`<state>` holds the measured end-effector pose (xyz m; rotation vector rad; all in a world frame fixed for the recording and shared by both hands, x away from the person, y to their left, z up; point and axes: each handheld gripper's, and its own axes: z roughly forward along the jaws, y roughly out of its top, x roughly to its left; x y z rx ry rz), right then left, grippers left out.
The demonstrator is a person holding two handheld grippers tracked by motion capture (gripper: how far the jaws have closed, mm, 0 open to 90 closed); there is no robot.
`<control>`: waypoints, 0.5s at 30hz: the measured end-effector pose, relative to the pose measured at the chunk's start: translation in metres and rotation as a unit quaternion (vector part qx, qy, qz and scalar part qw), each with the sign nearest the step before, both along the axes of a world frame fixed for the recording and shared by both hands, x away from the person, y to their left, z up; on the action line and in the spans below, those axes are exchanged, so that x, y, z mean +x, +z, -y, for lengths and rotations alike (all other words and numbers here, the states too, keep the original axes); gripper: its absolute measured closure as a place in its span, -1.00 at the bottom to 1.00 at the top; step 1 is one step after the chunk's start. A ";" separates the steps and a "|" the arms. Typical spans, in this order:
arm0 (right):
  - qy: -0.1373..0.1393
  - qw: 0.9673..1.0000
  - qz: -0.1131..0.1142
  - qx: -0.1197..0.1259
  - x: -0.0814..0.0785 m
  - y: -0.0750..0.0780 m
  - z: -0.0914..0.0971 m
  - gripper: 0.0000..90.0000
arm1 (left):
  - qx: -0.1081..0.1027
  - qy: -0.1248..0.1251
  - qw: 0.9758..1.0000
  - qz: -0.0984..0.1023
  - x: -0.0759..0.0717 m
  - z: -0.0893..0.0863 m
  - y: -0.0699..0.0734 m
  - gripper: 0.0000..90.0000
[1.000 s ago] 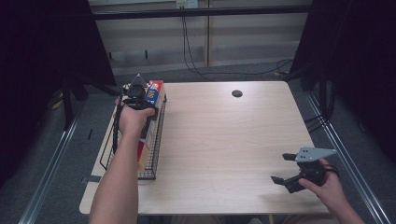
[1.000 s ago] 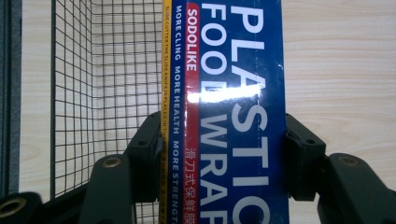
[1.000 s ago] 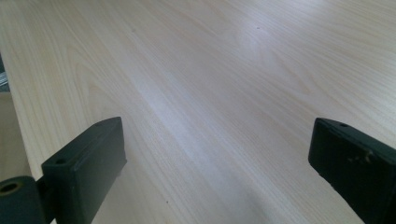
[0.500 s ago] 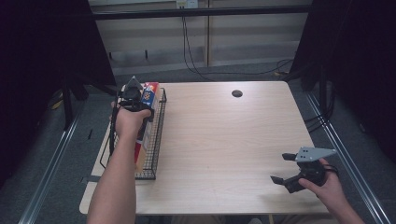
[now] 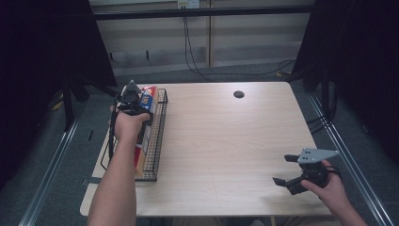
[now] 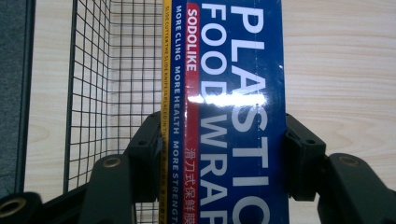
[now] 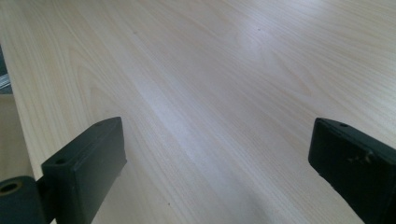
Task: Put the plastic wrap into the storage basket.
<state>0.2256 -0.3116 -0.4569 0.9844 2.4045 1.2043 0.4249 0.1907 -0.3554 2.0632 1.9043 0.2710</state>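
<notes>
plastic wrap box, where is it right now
In the high view the plastic wrap box sits at the table's left edge, over the black wire basket. The left gripper has its jaws clamped on the box's two long sides.

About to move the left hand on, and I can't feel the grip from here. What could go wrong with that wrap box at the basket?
The left gripper pinches the plastic wrap box near one end, so the long box may pivot. It could also snag on the wire basket wall close beside it.

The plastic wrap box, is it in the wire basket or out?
In: the plastic wrap box lies within the wire basket.
</notes>
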 end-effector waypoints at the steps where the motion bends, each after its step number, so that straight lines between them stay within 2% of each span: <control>1: 0.000 1.000 0.000 0.000 0.000 0.000 0.000 -0.92 | -0.002 0.003 1.000 -0.001 0.000 0.000 -0.001 -0.05; 2: 0.000 1.000 0.000 0.000 0.000 0.000 0.000 -0.92 | -0.007 0.006 1.000 -0.001 -0.001 0.000 -0.002 -0.05; 9: 0.001 1.000 -0.001 0.000 0.000 0.000 0.000 -0.92 | 0.000 0.006 1.000 -0.004 -0.001 -0.002 -0.005 -0.05; 13: 0.002 1.000 0.001 0.001 0.000 0.000 0.001 -0.92 | -0.006 0.016 1.000 -0.005 -0.001 -0.002 -0.008 -0.05; 15: 0.002 1.000 0.001 0.001 0.000 0.000 0.001 -0.92 | -0.002 0.011 1.000 -0.010 -0.001 -0.003 -0.009 -0.05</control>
